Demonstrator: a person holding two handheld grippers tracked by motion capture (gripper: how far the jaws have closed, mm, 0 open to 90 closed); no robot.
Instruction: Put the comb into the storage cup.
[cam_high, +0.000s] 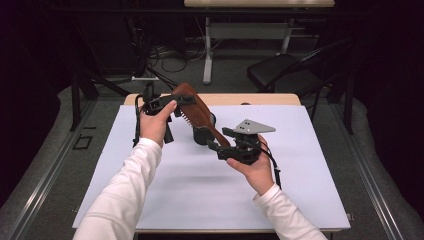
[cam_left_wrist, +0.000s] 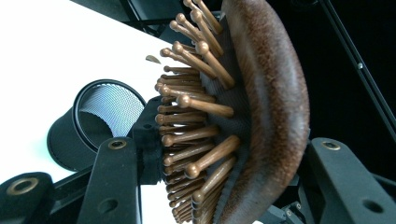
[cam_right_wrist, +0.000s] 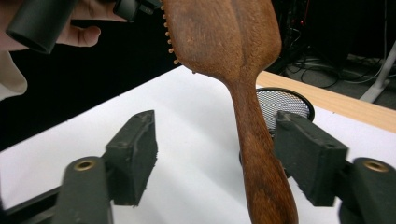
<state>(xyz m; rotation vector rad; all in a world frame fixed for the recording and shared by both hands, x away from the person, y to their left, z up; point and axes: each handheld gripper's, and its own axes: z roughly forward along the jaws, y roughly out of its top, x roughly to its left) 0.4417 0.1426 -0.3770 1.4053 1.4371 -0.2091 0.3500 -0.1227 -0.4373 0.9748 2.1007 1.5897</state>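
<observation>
White sheeting is covering the table (cam_high: 200, 190), where a black mesh cup (cam_high: 202, 134) is standing near the middle. Above it, a brown wooden hairbrush (cam_high: 197, 107) is hanging in the air, tilted, head high at the left. The left tool (cam_high: 170, 102) is clenching the brush head, one pad against its bristles (cam_left_wrist: 196, 135). The right tool (cam_high: 220, 140) is standing released, its jaws straddling the handle (cam_right_wrist: 259, 154) without pressing it.
</observation>
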